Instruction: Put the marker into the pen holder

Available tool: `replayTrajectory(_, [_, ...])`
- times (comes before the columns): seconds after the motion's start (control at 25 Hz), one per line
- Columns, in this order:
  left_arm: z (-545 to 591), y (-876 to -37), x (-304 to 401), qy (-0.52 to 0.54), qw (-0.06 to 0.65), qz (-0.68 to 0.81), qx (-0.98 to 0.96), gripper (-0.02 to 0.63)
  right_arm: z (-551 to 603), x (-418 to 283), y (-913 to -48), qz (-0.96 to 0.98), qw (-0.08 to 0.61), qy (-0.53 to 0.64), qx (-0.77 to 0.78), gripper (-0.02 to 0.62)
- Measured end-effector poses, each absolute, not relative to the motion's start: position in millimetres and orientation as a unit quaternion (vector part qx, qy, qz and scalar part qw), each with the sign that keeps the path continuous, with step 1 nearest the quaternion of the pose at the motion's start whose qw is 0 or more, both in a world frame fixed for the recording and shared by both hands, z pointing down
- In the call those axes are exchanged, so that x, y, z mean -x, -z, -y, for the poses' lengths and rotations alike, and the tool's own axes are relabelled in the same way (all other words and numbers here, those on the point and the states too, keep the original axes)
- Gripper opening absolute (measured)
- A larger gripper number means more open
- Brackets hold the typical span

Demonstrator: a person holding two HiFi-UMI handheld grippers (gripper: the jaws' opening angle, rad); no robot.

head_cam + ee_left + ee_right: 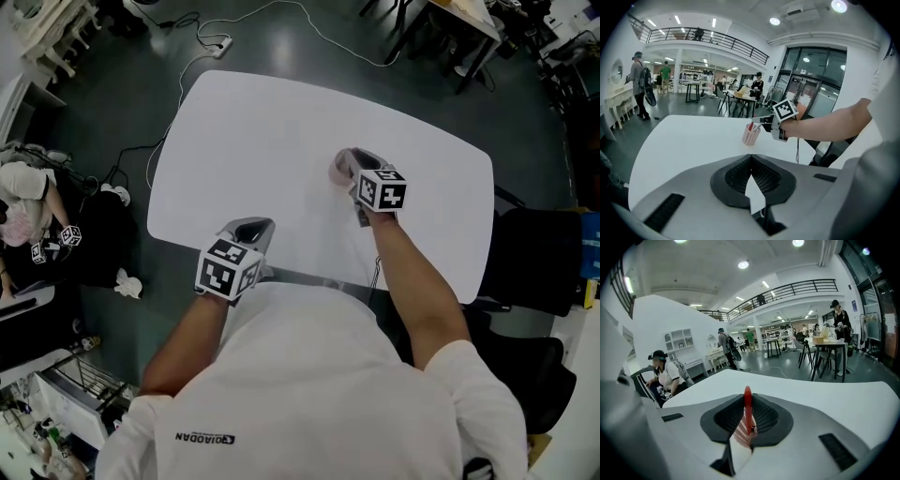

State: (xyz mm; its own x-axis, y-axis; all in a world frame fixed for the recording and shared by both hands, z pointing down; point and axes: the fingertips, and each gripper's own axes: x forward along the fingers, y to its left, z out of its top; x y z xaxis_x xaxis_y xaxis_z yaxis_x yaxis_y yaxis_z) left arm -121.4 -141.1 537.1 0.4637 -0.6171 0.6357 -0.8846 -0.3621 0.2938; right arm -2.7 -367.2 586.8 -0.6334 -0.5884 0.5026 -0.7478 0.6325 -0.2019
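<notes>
Marker (pixel 748 409): red, pinched between the right tongs (pixel 760 123), which are closed onto its barrel, part-way apart by just the barrel's width.
Long axis: upright, running 12 to 6 o'clock in the right gripper view, with one end standing up above the tong tips.
Pen holder (pixel 750 135): pink mesh cup, upright on the white surface (pixel 281 122). It sits directly at 6 o'clock under the marker, and its mesh shows behind the marker's lower half.
Key relation: marker and holder look lined up on one vertical line. The lower end seems at or just inside the holder's mouth. How deep it sits I cannot tell.
Left tongs (pixel 751 159): closed tip to tip, holding nothing, low over the near edge of the surface. The holder lies well apart, at 12 o'clock in the left gripper view and about 2 o'clock in the head view.
Nearer hand: the right, by a long way.
Judgement: what remains is a straight drop along the marker's own axis, then letting go. Any tilt risks catching the rim.
</notes>
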Motion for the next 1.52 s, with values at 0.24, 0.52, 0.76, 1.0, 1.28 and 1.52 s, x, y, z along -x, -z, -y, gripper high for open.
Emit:
replayTrajectory(0.24, [146, -535, 116, -0.217, 0.307, 0.461, -0.804, 0.026, 359, 4, -585, 0.883, 0.219, -0.193, -0.369, 0.080])
replayTrajectory(0.52, [149, -537, 110, -0.212, 0.306, 0.451, -0.811, 0.026, 347, -3, -568, 0.885, 0.230, -0.173, -0.367, 0.094])
replayTrajectory(0.76, [157, -529, 107, -0.202, 0.298, 0.439, -0.823, 0.026, 318, -20, -553, 0.878, 0.222, -0.194, -0.378, 0.091])
replayTrajectory(1.0, [167, -512, 115, -0.192, 0.275, 0.420, -0.843, 0.026, 262, -22, -531, 0.881, 0.190, -0.220, -0.374, 0.020])
replayTrajectory(1.28, [158, -498, 106, -0.181, 0.250, 0.368, -0.877, 0.026, 186, 2, -504, 0.883, 0.125, -0.265, -0.367, 0.018])
replayTrajectory(1.52, [129, -501, 89, -0.198, 0.231, 0.307, -0.902, 0.026, 146, -1, -505, 0.865, 0.114, -0.264, -0.411, 0.018])
